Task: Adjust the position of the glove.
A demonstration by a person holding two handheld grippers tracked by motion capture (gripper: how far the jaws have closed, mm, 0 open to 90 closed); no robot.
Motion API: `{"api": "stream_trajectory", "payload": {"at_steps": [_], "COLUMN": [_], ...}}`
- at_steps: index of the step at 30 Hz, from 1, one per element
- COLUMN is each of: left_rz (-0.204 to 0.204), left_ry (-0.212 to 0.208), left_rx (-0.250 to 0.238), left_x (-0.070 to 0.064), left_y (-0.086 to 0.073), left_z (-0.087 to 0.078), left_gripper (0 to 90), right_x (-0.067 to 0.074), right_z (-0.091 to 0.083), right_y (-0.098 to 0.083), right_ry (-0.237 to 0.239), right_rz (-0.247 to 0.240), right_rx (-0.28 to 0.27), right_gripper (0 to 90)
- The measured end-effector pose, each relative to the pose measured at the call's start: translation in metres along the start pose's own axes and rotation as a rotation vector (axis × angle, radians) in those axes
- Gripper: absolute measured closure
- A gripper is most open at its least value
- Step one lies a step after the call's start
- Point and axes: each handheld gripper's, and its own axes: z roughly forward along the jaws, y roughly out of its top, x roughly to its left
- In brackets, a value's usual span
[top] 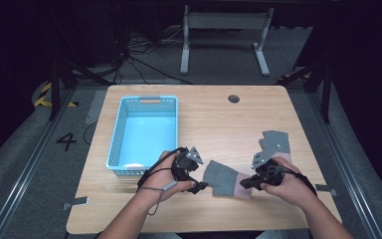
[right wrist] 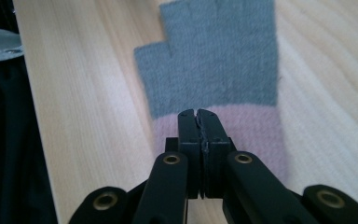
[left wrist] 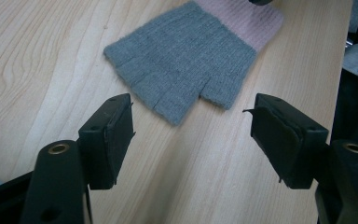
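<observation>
A grey fingerless glove point(top: 221, 178) with a pink cuff lies flat on the wooden table between my two grippers. In the right gripper view the glove point(right wrist: 219, 60) stretches away from me. My right gripper point(right wrist: 198, 113) is shut, its tips pinched together on the pink cuff point(right wrist: 256, 130). From above, the right gripper point(top: 243, 183) sits at the cuff end. My left gripper point(top: 199, 186) is at the glove's finger end. In its own view the left gripper point(left wrist: 191, 135) stands open just short of the glove point(left wrist: 186, 56), with nothing between the jaws.
A second grey glove point(top: 276, 142) lies behind my right hand. A light blue plastic basket point(top: 119, 129) stands at the table's left, beside my left hand. A round cable hole point(top: 234, 98) is near the far edge. The table's right edge is close to my right hand.
</observation>
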Motion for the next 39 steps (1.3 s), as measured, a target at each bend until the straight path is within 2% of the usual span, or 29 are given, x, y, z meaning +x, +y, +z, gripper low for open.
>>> {"api": "stream_trajectory", "payload": {"at_steps": [8,12,21,26,33,39], "left_rz": [0.009,0.012,0.016,0.006,0.010,0.007], "left_ry": [-0.008,-0.008,-0.008,-0.006,-0.003,-0.001], "left_rx": [0.002,-0.003,-0.002,-0.002,-0.005,-0.008], "left_x": [0.001,0.001,0.001,0.000,0.002,0.003], "left_y": [0.004,0.005,0.006,0.005,0.005,0.004], "left_z": [0.001,0.002,0.002,0.001,-0.001,-0.002], "left_gripper": [30.5,30.5,30.5,30.5,30.5,30.5], "right_x": [0.009,0.013,0.008,0.003,-0.005,-0.003], "right_z": [0.005,0.008,0.015,0.013,0.010,0.004], "right_y": [-0.005,-0.007,-0.009,-0.011,-0.013,-0.011], "right_ry": [0.101,0.131,0.109,0.068,0.036,0.044], "right_rz": [-0.059,-0.062,-0.059,-0.048,-0.040,-0.042], "right_rx": [0.054,0.077,0.100,0.086,0.066,0.040], "right_gripper": [89.5,89.5,89.5,89.5,89.4,87.8]}}
